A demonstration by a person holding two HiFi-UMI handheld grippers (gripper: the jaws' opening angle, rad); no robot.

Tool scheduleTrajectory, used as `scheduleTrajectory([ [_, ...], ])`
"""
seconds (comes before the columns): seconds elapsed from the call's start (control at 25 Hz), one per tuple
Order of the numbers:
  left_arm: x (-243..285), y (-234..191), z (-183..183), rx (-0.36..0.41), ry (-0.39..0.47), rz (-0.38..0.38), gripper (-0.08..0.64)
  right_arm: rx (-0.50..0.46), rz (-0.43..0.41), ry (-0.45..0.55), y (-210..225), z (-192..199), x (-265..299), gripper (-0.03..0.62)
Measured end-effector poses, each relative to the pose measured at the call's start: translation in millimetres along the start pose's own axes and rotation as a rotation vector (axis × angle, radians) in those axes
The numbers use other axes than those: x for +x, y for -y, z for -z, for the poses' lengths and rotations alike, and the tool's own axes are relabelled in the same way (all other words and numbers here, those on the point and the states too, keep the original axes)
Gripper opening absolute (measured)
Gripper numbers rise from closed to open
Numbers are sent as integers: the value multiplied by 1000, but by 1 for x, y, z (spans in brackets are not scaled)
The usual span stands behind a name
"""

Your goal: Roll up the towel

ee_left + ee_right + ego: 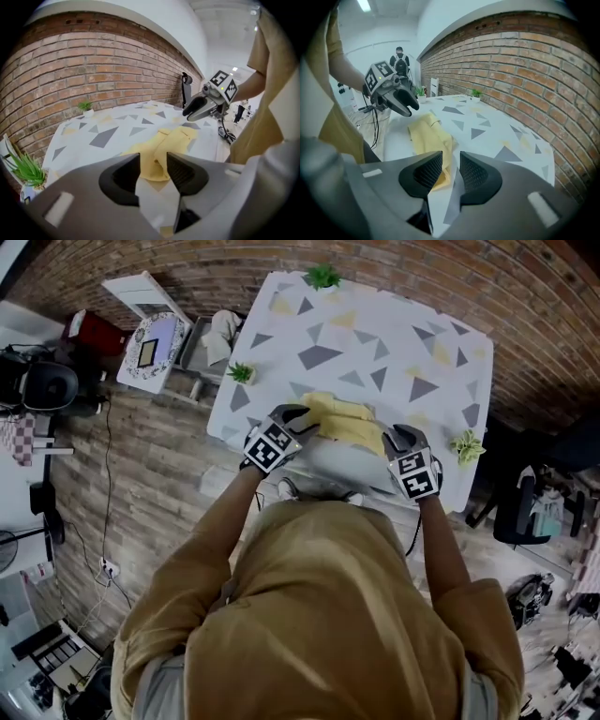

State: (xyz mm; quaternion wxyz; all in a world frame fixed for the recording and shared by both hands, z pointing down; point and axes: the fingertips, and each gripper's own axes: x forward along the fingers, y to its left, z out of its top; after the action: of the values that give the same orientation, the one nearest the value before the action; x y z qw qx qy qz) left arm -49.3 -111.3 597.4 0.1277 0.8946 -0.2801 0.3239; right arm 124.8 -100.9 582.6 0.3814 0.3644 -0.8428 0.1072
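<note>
The left tool point(153, 163) and the right tool point(451, 163) stand open, gripping nothing, at either end of the yellow towel point(345, 423). It lies at the bench's point(375, 324) near edge, long axis running left to right.

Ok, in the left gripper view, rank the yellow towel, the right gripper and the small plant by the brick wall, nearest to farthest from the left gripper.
1. Yellow towel, on the table just ahead of the open tongs of the left gripper.
2. Right gripper, past the towel's far end, to the right.
3. Small plant, at the table's far edge by the wall, left.
</note>
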Motion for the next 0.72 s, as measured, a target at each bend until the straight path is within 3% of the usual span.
scheduleTrajectory([
  [0.32,6,39,1,139,-4,134,219,-140,-85,-14,-38,14,-1,97],
  [0.52,16,60,6,239,-44,232,219,-240,-132,-107,-55,27,10,98],
  [0.72,23,64,22,309,-118,268,219,-290,-118,-195,-54,45,20,112],
])
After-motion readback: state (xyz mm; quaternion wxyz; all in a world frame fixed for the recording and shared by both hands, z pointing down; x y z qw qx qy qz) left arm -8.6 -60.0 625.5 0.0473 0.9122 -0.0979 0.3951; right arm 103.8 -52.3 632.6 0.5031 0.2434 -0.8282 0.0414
